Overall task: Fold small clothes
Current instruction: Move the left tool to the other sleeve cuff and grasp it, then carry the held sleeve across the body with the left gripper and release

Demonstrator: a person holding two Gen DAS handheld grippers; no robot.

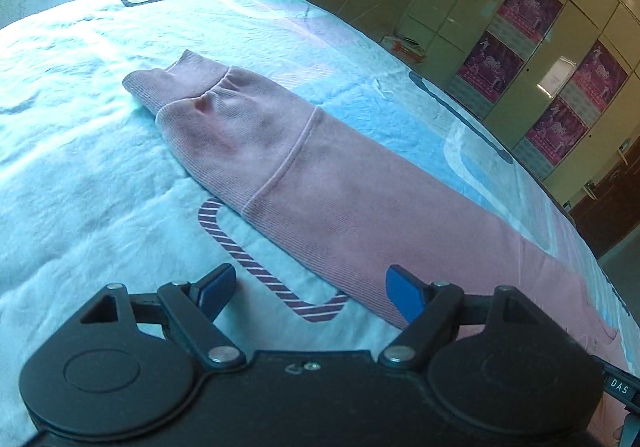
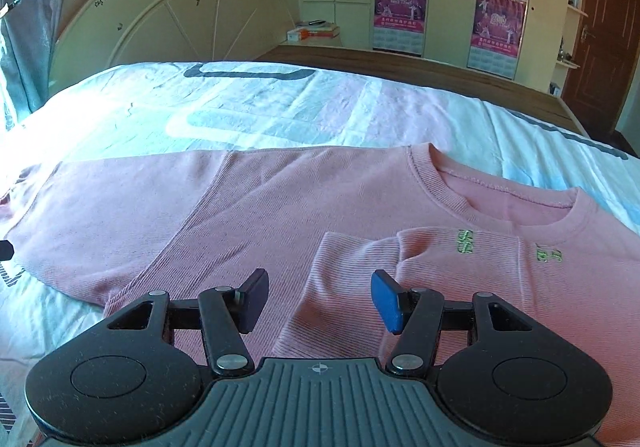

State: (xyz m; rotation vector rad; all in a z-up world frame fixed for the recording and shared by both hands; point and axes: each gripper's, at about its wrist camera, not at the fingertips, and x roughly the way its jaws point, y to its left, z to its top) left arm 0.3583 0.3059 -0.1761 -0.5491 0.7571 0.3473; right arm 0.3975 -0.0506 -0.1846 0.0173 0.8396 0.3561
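Observation:
A small pink sweatshirt (image 2: 248,207) lies flat on the bed. In the left wrist view its long sleeve (image 1: 320,183) stretches away, with the ribbed cuff (image 1: 176,83) at the far end. My left gripper (image 1: 308,289) is open and empty, just above the sleeve's near edge. In the right wrist view the round neckline (image 2: 496,195) is at the right, and the other sleeve (image 2: 360,271) lies folded across the chest beside green embroidery (image 2: 464,241). My right gripper (image 2: 318,297) is open and empty, over that folded sleeve's cuff.
The bed sheet (image 1: 80,127) is white and light blue with striped shapes. A cream headboard (image 2: 168,15) stands behind the bed. Wardrobes with pink posters (image 2: 400,3) line the far wall, and a brown door (image 2: 604,27) is at the right.

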